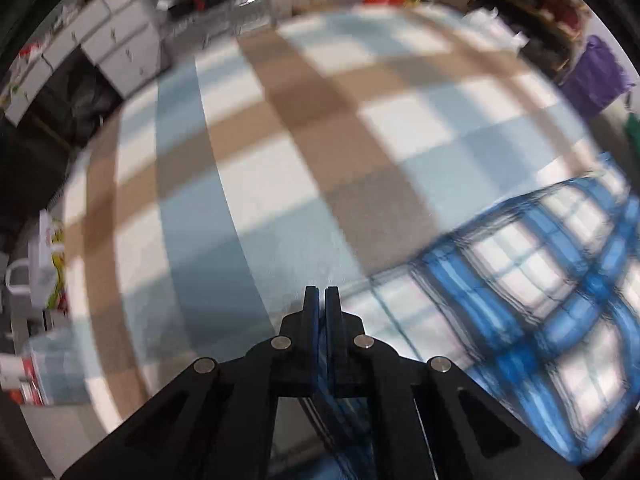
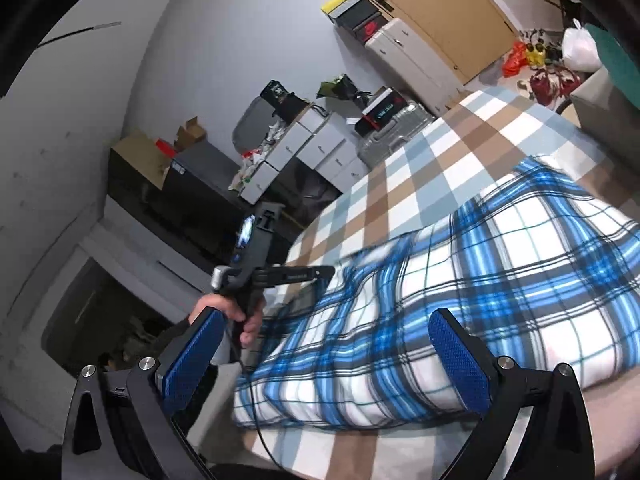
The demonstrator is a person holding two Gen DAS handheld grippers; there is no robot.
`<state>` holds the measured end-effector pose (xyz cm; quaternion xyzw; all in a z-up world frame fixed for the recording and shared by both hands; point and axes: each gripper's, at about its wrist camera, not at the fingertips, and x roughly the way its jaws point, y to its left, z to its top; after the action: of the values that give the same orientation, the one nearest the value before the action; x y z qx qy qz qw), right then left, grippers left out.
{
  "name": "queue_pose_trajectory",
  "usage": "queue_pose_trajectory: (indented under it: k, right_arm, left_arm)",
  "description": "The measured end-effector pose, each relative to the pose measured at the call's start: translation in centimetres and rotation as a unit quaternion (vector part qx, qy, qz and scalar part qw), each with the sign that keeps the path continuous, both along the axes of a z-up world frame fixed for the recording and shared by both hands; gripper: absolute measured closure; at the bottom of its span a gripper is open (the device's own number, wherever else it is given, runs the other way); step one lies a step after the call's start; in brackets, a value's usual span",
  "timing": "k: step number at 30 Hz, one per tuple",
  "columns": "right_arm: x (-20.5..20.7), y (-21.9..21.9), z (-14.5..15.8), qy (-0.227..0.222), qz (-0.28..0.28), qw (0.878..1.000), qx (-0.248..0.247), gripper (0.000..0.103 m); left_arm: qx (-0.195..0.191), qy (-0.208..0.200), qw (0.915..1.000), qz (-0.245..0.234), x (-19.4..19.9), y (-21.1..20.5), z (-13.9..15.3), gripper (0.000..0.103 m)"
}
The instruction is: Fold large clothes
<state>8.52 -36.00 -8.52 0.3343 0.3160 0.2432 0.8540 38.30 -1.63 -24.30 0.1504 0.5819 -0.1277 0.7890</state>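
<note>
A large blue-and-white plaid garment point(image 2: 460, 280) lies spread on a bed covered with a brown, pale-blue and white checked sheet point(image 2: 404, 168). A hand point(image 2: 224, 308) holds my left gripper point(image 2: 326, 271) at the garment's far-left edge, where the cloth is bunched and blurred. In the left wrist view my left gripper point(image 1: 322, 292) is shut, pointing steeply down, with blue plaid fabric running between and beneath its fingers. That view shows the plaid garment point(image 1: 540, 280) to the right on the checked sheet point(image 1: 280, 140). My right gripper point(image 2: 326, 360) stands wide open above the garment's near edge, holding nothing.
White drawer units point(image 2: 304, 148) and a silver suitcase point(image 2: 396, 128) with boxes line the wall beyond the bed. A dark cabinet point(image 2: 192, 184) stands to the left. A black cable point(image 2: 256, 412) hangs over the bed's near-left edge. Bags point(image 2: 552, 76) sit on the far floor.
</note>
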Motion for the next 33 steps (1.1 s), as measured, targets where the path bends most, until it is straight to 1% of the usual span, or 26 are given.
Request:
queue_pose_trajectory:
  k: [1, 2, 4, 5, 7, 9, 10, 11, 12, 13, 14, 15, 16, 17, 18, 19, 21, 22, 23, 24, 25, 26, 28, 31, 32, 33]
  right_arm:
    - [0.1, 0.0, -0.1, 0.004, -0.004, 1.000, -0.010, 0.000]
    - [0.2, 0.1, -0.2, 0.008, -0.006, 1.000, -0.018, 0.000]
    - [0.5, 0.6, -0.6, 0.025, -0.008, 0.998, -0.049, 0.000]
    - [0.7, 0.7, -0.8, 0.032, -0.005, 0.998, -0.060, 0.000]
    - [1.1, 1.3, -1.4, 0.047, 0.003, 0.995, -0.084, 0.000]
    - [1.1, 2.0, -1.3, 0.042, 0.005, 0.993, -0.109, 0.000]
    - [1.1, 2.3, -1.1, 0.037, 0.005, 0.992, -0.123, 0.000]
    - [1.2, 2.7, -1.1, 0.034, 0.007, 0.990, -0.133, 0.000]
    - [1.3, 3.3, -1.0, 0.032, 0.012, 0.986, -0.161, 0.000]
    - [1.6, 4.0, -1.0, 0.033, 0.015, 0.981, -0.189, 0.000]
    - [1.8, 4.6, -1.1, 0.037, 0.021, 0.977, -0.209, 0.000]
    - [2.4, 5.8, -1.3, 0.044, 0.040, 0.966, -0.251, 0.000]
    - [2.7, 6.6, -1.5, 0.043, 0.051, 0.958, -0.281, 0.000]
    - [3.2, 7.8, -1.9, 0.045, 0.066, 0.943, -0.323, 0.000]
    - [3.5, 8.4, -2.3, 0.050, 0.076, 0.933, -0.348, 0.000]
    - [4.4, 9.4, -3.2, 0.061, 0.089, 0.916, -0.385, 0.000]
    - [5.6, 10.3, -4.9, 0.087, 0.100, 0.897, -0.422, 0.000]
    - [6.3, 10.6, -6.0, 0.108, 0.104, 0.885, -0.440, 0.000]
    - [7.0, 10.9, -7.6, 0.143, 0.118, 0.869, -0.458, 0.000]
    - [7.3, 11.1, -8.5, 0.166, 0.131, 0.860, -0.464, 0.000]
    - [7.3, 11.0, -9.3, 0.178, 0.140, 0.855, -0.467, 0.000]
    - [7.1, 10.7, -9.3, 0.173, 0.142, 0.856, -0.466, 0.000]
    - [6.9, 10.2, -9.2, 0.183, 0.153, 0.850, -0.470, 0.000]
    - [6.9, 8.5, -8.4, 0.231, 0.152, 0.839, -0.470, 0.000]
    - [7.1, 8.3, -7.9, 0.239, 0.151, 0.840, -0.463, 0.003]
    - [7.2, 7.8, -6.9, 0.242, 0.148, 0.848, -0.448, 0.005]
  left_arm:
    - [-0.003, -0.009, 0.9999, 0.007, -0.1, 0.2, -0.4, 0.103]
    - [-0.003, -0.024, 0.9997, 0.009, -0.4, 0.3, 0.1, 0.103]
    - [0.001, -0.017, 0.9994, 0.030, -0.5, 1.0, 1.0, 0.103]
    - [-0.017, -0.015, 0.9989, 0.042, -0.9, 1.7, 2.0, 0.103]
    - [-0.062, -0.021, 0.9967, 0.048, -2.4, 2.9, 4.3, 0.103]
    - [-0.074, -0.041, 0.9951, 0.053, -4.7, 3.6, 6.7, 0.103]
    - [-0.088, -0.050, 0.9938, 0.046, -6.5, 3.8, 7.9, 0.102]
    - [-0.100, -0.058, 0.9927, 0.036, -8.1, 3.6, 8.7, 0.094]
    - [-0.105, -0.064, 0.9922, 0.021, -10.0, 3.3, 9.3, 0.085]
    - [-0.100, -0.069, 0.9925, 0.004, -11.7, 2.7, 9.5, 0.063]
    - [-0.101, -0.080, 0.9916, -0.015, -13.7, 2.0, 9.6, 0.044]
    - [-0.104, -0.088, 0.9902, -0.032, -14.8, 1.3, 9.3, 0.040]
    - [-0.107, -0.090, 0.9887, -0.054, -16.1, 0.6, 8.7, 0.040]
    - [-0.106, -0.084, 0.9888, -0.064, -17.2, 0.0, 7.9, 0.040]
    - [-0.094, -0.068, 0.9910, -0.066, -17.6, -0.3, 6.5, 0.040]
    - [-0.081, -0.055, 0.9930, -0.067, -16.6, -0.1, 5.4, 0.040]
    - [-0.036, -0.042, 0.9973, -0.048, -16.0, -0.3, 2.0, 0.040]
    - [-0.030, -0.033, 0.9983, -0.037, -15.6, -0.2, 0.9, 0.040]
    - [-0.040, -0.026, 0.9986, -0.025, -15.1, 0.3, -0.2, 0.040]
    - [-0.054, -0.030, 0.9980, -0.016, -15.0, 0.7, -0.5, 0.039]
    - [-0.077, -0.038, 0.9963, -0.008, -14.8, 1.3, -0.7, 0.039]
    - [-0.092, -0.043, 0.9948, -0.010, -14.5, 1.8, -0.7, 0.039]
    - [-0.098, -0.052, 0.9936, -0.023, -14.3, 1.9, -0.7, 0.039]
    - [-0.108, -0.055, 0.9923, -0.023, -13.6, 2.2, -0.6, 0.039]
    - [-0.108, -0.054, 0.9925, -0.020, -13.8, 2.1, -0.5, 0.039]
    - [-0.106, -0.054, 0.9928, -0.016, -13.5, 2.2, -0.1, 0.039]
